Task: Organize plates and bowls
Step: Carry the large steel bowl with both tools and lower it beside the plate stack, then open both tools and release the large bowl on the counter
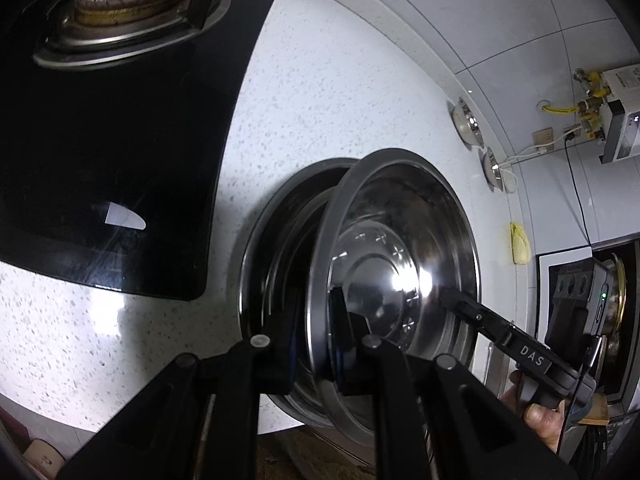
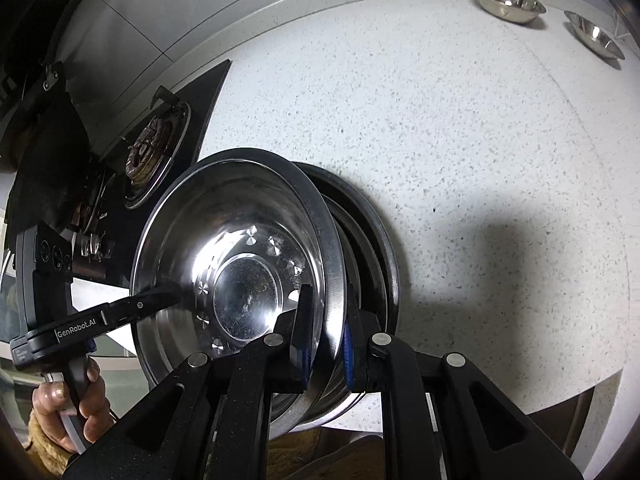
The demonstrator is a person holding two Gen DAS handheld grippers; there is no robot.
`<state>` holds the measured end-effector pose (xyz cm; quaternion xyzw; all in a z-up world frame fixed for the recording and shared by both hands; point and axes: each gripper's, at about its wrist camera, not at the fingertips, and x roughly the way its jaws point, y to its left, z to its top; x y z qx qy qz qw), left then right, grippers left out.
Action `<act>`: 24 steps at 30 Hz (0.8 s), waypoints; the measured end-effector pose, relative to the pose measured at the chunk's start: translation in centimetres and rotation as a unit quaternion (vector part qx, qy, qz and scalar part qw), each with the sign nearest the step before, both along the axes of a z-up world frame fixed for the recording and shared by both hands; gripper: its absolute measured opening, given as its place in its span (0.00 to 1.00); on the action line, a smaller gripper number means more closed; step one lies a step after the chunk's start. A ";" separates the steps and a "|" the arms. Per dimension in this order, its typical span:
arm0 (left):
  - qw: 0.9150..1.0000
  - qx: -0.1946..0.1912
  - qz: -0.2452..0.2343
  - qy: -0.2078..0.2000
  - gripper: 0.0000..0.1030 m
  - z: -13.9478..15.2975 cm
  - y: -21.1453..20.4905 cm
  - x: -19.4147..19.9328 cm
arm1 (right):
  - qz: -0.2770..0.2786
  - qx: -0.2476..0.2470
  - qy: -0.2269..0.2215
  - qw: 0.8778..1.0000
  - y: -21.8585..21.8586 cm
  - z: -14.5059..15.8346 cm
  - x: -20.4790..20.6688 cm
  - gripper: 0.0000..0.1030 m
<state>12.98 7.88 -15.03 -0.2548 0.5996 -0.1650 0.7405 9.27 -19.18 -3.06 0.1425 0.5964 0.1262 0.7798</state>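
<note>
Left hand-held gripper (image 1: 320, 332) and right hand-held gripper (image 2: 326, 332) both clamp the steel plate's (image 1: 400, 240) rim, tilted over stacked plates (image 1: 276, 240), speckled counter (image 1: 340, 100) beneath.

right gripper (image 2: 326, 340): clamped on bowl (image 2: 224, 248) rim, centre | left gripper (image 2: 176, 294): opposite rim | two bowls (image 2: 506, 0): upper right

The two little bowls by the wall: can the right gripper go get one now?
Probably not yet. The right gripper is shut on the big steel bowl's rim, as is the left gripper. The two small bowls sit across bare counter, so the path looks free afterwards.
</note>
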 end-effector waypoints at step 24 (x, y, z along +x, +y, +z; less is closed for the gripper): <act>0.993 0.008 -0.117 0.001 0.12 0.4 -22.1 5.4 | -0.087 -0.017 -0.024 0.996 -19.0 1.5 0.6 0.11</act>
